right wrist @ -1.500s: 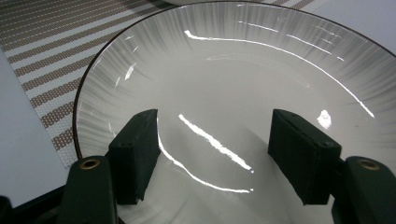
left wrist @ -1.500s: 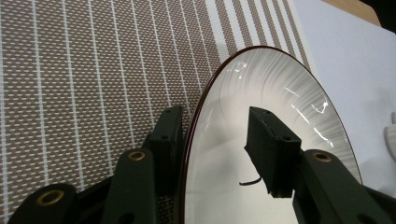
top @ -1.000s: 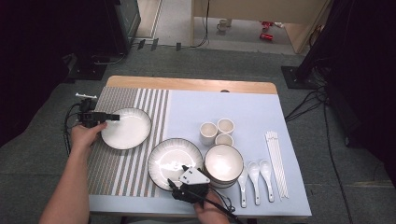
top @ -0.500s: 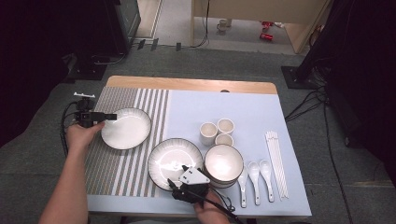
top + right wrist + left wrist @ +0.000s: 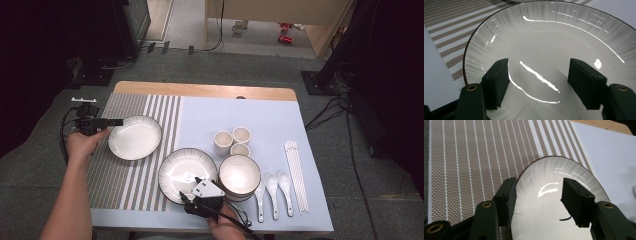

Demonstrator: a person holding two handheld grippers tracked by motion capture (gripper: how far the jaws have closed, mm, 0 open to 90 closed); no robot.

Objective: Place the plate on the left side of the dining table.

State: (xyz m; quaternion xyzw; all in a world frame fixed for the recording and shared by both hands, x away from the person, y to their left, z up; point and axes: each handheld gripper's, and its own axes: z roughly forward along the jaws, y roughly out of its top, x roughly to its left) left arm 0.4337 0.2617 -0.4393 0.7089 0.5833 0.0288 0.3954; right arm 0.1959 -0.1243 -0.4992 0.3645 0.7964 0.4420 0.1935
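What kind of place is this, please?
Probably a lab or studio with a staged dining table: tableware on a striped placemat and blue cloth, black equipment stands, cables across grey carpet.

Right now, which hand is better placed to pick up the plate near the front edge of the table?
Right. The right gripper is already over the near plate, jaws open above its surface. The left gripper sits by the far plate on the striped mat, its jaws just opened.
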